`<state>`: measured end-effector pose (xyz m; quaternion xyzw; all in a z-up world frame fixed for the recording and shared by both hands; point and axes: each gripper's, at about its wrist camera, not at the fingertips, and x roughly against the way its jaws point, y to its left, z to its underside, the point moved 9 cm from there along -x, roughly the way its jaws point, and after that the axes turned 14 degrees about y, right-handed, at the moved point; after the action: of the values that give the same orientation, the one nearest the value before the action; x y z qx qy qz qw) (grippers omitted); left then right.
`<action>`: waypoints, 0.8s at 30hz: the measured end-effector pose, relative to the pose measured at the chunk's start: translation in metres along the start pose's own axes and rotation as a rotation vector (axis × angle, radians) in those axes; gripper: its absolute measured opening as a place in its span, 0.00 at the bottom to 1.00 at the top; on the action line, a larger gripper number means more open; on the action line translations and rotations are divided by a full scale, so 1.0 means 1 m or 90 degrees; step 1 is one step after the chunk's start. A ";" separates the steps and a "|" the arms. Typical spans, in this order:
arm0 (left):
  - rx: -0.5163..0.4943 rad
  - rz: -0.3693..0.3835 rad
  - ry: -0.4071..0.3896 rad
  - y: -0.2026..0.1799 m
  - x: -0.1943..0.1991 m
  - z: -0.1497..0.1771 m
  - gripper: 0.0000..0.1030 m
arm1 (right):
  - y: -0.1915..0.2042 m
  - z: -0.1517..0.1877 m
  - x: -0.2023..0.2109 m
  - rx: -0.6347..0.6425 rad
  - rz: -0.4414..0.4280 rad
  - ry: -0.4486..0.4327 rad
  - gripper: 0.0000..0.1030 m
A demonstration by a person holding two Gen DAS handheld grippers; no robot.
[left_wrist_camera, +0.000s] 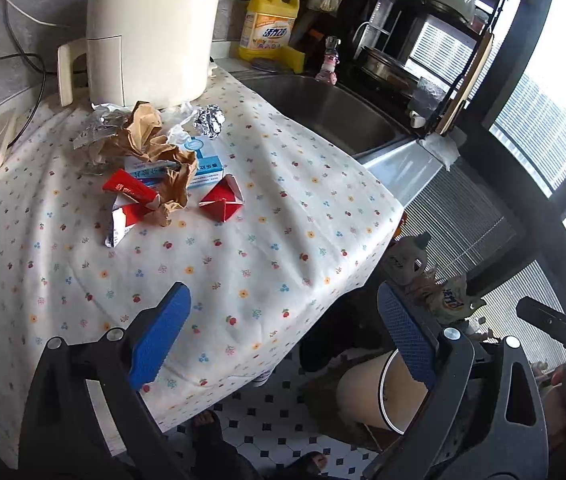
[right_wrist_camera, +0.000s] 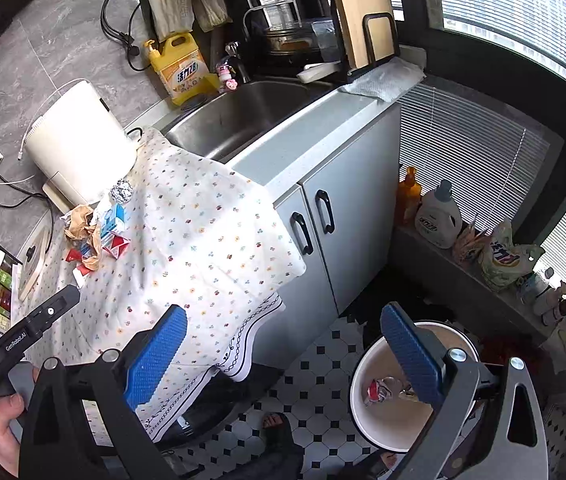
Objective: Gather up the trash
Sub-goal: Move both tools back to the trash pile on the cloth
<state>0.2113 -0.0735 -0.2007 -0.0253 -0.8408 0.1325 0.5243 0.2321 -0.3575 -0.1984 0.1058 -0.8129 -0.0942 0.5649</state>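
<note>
So far you have one crumpled wrapper [right_wrist_camera: 381,391] in the bin [right_wrist_camera: 367,364], both claws gape empty, and the trash pile [left_wrist_camera: 151,160] waits on the worktop [left_wrist_camera: 243,264].

Yellow detergent jug [left_wrist_camera: 269,20] beside steel sink [left_wrist_camera: 323,108]; cream appliance [left_wrist_camera: 151,28] on floral cloth [left_wrist_camera: 243,240]

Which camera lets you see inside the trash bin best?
The right wrist view. It looks down into the bin on the floor, so you can see crumpled trash lying at the bottom. The left wrist view only catches the bin from the side, partly behind a hand-held gripper finger, with nothing inside visible.
</note>
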 end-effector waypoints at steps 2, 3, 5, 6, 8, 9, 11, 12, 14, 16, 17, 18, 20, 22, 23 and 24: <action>0.019 0.010 -0.009 0.017 0.004 -0.006 0.91 | 0.016 -0.005 -0.005 0.012 -0.001 0.003 0.93; 0.030 0.017 -0.013 0.025 0.005 -0.009 0.91 | 0.023 -0.007 -0.008 0.017 -0.001 0.005 0.93; 0.048 0.024 -0.021 0.040 0.008 -0.014 0.93 | 0.036 -0.011 -0.014 0.022 -0.005 0.009 0.93; 0.054 0.024 -0.027 0.047 0.008 -0.018 0.93 | 0.041 -0.013 -0.017 0.024 -0.007 0.011 0.93; 0.064 0.019 -0.034 0.062 0.010 -0.023 0.94 | 0.053 -0.017 -0.023 0.029 -0.010 0.015 0.93; 0.070 0.017 -0.035 0.069 0.009 -0.025 0.94 | 0.058 -0.019 -0.027 0.032 -0.013 0.016 0.93; 0.082 0.012 -0.036 0.084 0.008 -0.030 0.94 | 0.069 -0.022 -0.033 0.041 -0.020 0.019 0.93; 0.087 0.009 -0.038 0.090 0.008 -0.032 0.94 | 0.075 -0.023 -0.036 0.048 -0.025 0.021 0.93; 0.092 -0.001 -0.045 0.101 0.006 -0.037 0.94 | 0.086 -0.026 -0.041 0.068 -0.034 0.018 0.93; 0.093 -0.011 -0.051 0.110 0.003 -0.041 0.94 | 0.096 -0.029 -0.045 0.086 -0.034 0.011 0.92; 0.094 -0.012 -0.056 0.114 0.001 -0.044 0.94 | 0.100 -0.031 -0.047 0.092 -0.039 0.005 0.92; 0.097 -0.012 -0.062 0.118 -0.002 -0.047 0.94 | 0.102 -0.033 -0.048 0.095 -0.042 -0.001 0.92; 0.102 -0.009 -0.067 0.123 -0.009 -0.052 0.94 | 0.105 -0.035 -0.051 0.098 -0.046 -0.013 0.92; 0.097 -0.012 -0.077 0.124 -0.014 -0.059 0.94 | 0.106 -0.037 -0.055 0.103 -0.050 -0.025 0.92; 0.092 -0.015 -0.082 0.124 -0.017 -0.062 0.94 | 0.107 -0.039 -0.058 0.104 -0.050 -0.029 0.92; 0.088 -0.017 -0.085 0.124 -0.020 -0.065 0.93 | 0.107 -0.039 -0.061 0.106 -0.052 -0.032 0.92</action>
<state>0.2661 0.0552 -0.2223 0.0309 -0.8630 0.1848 0.4691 0.2826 -0.2390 -0.2105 0.1828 -0.8270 -0.0520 0.5291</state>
